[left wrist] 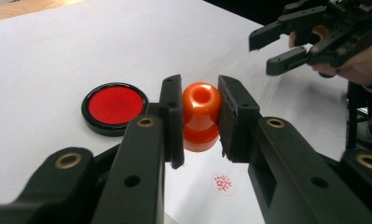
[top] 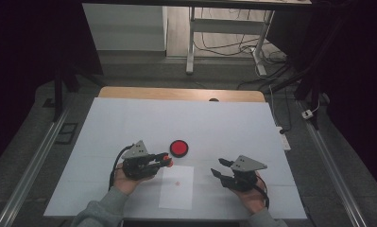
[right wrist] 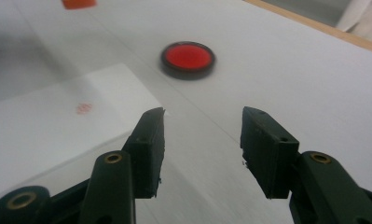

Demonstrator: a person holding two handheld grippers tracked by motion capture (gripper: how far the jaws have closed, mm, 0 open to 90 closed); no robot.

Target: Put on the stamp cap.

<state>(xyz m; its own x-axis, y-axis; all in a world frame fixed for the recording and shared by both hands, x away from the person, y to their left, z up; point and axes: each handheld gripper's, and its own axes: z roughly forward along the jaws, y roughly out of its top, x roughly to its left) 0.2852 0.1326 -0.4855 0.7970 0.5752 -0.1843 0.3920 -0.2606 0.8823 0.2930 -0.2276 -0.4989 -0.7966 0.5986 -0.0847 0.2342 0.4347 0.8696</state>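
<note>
My left hand-held gripper [left wrist: 200, 116] clamps the orange stamp [left wrist: 201, 115] upright, just left of the paper [top: 177, 188] at lower centre; right hand-held gripper [right wrist: 202, 140] hangs released.

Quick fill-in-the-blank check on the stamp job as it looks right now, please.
1. The left gripper is shut on the ____ stamp.
2. The red ink pad lies on the table beyond the far edge of the white ____.
3. The right gripper has its jaws ____, with nothing between them.
4. The sheet of paper bears one small ____ stamp mark.

Missing words: orange; sheet of paper; open; red
</note>
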